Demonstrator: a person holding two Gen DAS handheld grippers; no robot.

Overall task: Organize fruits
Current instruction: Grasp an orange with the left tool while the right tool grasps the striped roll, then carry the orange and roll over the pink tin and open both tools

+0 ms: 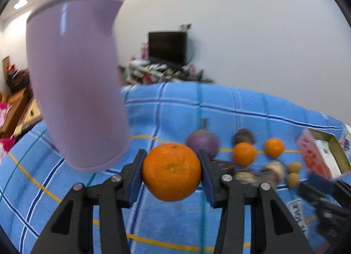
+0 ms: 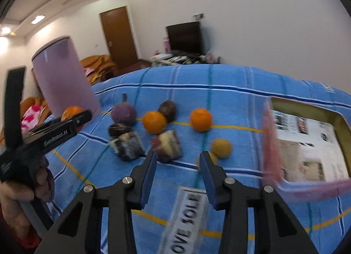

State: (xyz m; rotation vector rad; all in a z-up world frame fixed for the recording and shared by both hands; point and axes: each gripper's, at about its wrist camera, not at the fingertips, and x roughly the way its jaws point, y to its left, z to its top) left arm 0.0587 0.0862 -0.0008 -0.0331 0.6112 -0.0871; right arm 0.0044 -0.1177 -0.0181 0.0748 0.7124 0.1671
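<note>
The blue checked bed carries your fruit. Your left claw clamps a large orange above it; your right claw stands parted, holding nothing.

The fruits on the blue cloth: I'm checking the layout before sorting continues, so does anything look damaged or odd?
Mostly whole: two oranges, a purple fruit. Two pieces look cut open, with pale flesh showing, though blur hides detail. A third orange is clamped in the left hand-held gripper.
</note>
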